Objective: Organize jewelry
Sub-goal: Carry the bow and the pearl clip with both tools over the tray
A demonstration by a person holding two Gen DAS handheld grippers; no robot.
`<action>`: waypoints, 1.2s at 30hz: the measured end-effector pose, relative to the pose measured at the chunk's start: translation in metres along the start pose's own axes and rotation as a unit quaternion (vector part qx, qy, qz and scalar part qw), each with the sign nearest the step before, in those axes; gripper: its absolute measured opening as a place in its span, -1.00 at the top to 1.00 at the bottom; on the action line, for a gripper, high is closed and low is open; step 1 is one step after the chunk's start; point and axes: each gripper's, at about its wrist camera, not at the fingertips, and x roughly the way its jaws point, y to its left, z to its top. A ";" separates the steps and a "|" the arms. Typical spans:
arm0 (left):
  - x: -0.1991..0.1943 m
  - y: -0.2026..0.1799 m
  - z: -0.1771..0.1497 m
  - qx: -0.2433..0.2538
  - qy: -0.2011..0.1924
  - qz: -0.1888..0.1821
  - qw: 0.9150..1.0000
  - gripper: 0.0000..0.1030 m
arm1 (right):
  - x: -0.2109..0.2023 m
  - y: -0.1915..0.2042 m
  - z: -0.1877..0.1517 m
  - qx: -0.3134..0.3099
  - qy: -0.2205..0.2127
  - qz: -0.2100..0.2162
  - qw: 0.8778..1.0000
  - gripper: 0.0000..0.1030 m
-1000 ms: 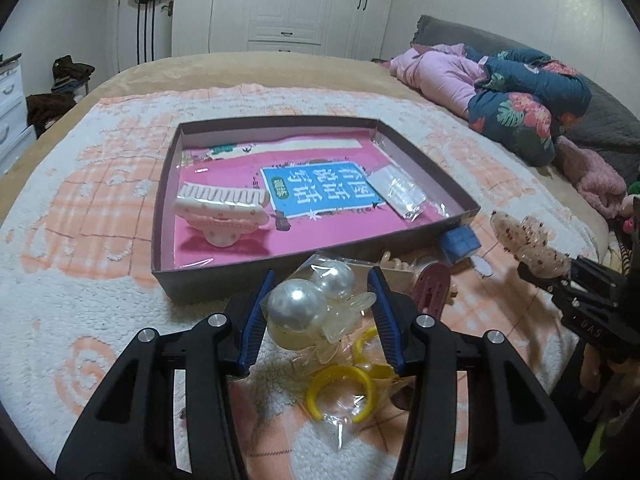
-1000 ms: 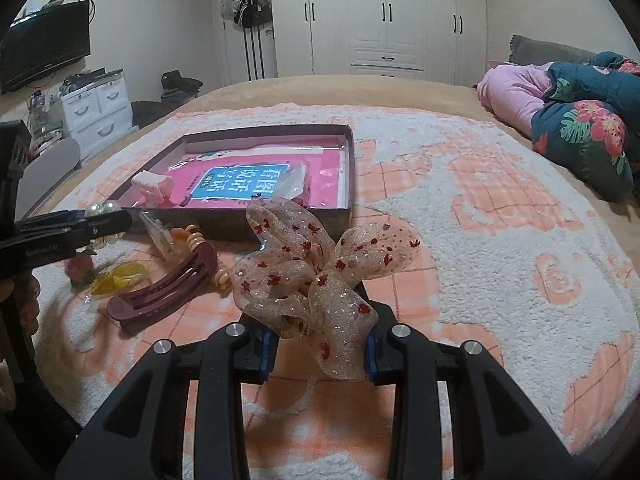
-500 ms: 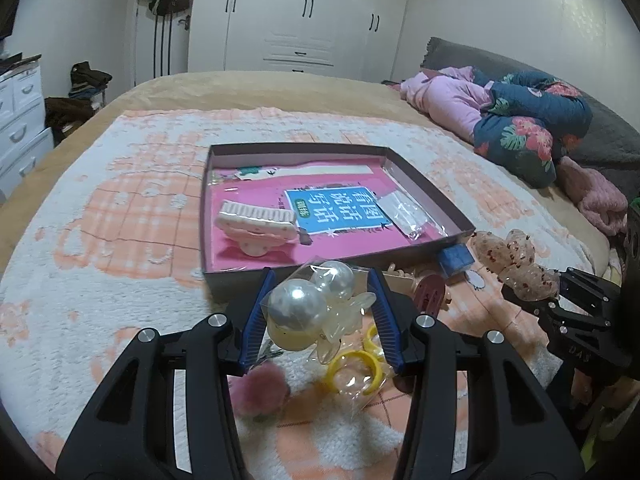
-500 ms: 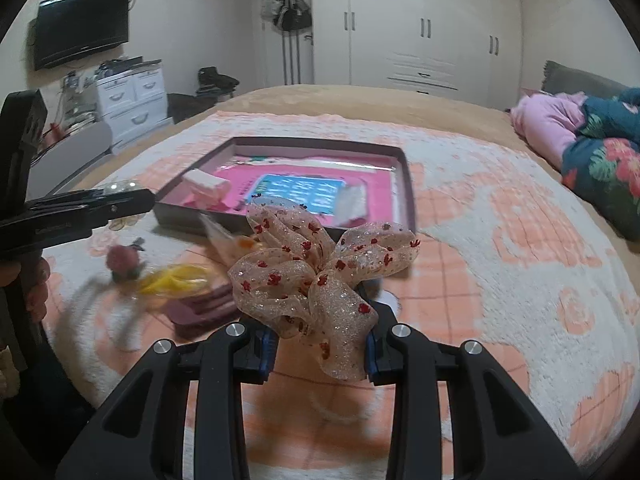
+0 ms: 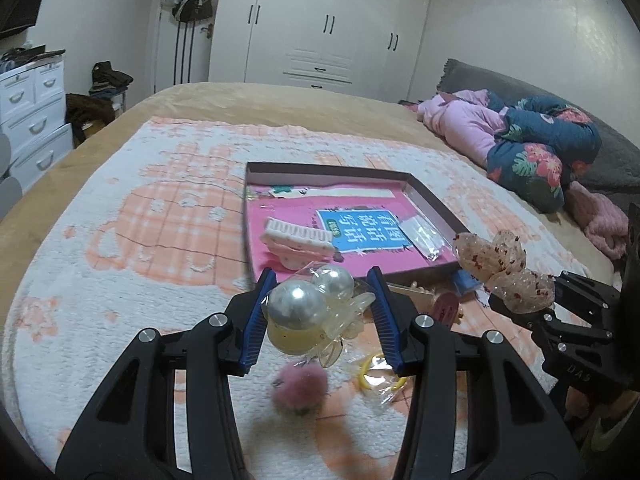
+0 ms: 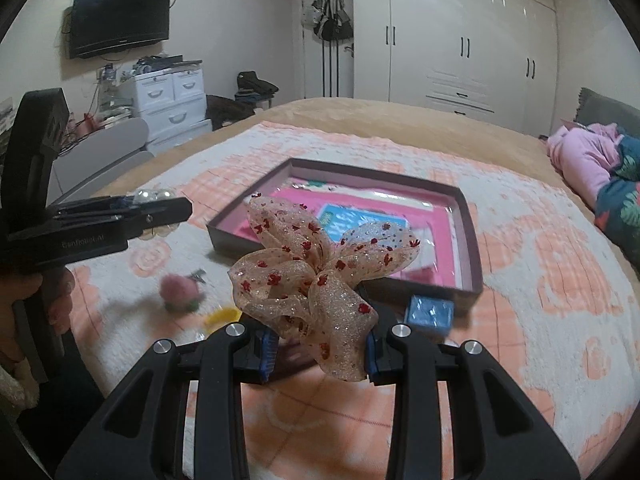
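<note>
My left gripper (image 5: 318, 312) is shut on a bagged hair clip with two large pearls (image 5: 306, 306), held above the blanket just short of the shallow box's (image 5: 352, 178) near wall. My right gripper (image 6: 318, 346) is shut on a sheer pink bow with red flecks (image 6: 316, 264), also lifted, and the same bow (image 5: 504, 270) shows at the right of the left wrist view. The pink-lined box (image 6: 468, 216) holds a white claw clip (image 5: 298, 240), a blue card and a small clear bag (image 5: 422, 236).
On the blanket lie a pink pompom (image 5: 300, 386), a bagged yellow ring (image 5: 378, 374), a dark red clip (image 5: 444, 308) and a small blue box (image 6: 430, 312). Bundled bedding (image 5: 532, 148) lies far right. White drawers (image 6: 174, 100) stand beyond the bed.
Both grippers have risen and drawn back from the box with their items still held. The pink pompom has come into view beneath the left gripper.
</note>
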 end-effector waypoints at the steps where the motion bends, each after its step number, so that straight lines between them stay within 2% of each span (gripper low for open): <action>1: -0.001 0.002 0.000 -0.001 -0.001 0.002 1.000 0.26 | 0.000 0.001 0.003 -0.002 -0.002 0.001 1.000 0.39; 10: -0.005 0.013 0.009 -0.007 -0.011 0.012 1.000 0.26 | 0.007 0.003 0.027 -0.003 -0.013 0.008 1.000 0.39; 19: -0.003 0.013 0.020 -0.009 -0.015 0.010 1.000 0.26 | 0.011 -0.009 0.042 0.001 -0.020 -0.004 1.000 0.38; 36: 0.028 -0.010 0.042 0.008 -0.006 -0.009 1.000 0.26 | 0.009 -0.050 0.064 0.016 -0.038 -0.032 0.999 0.38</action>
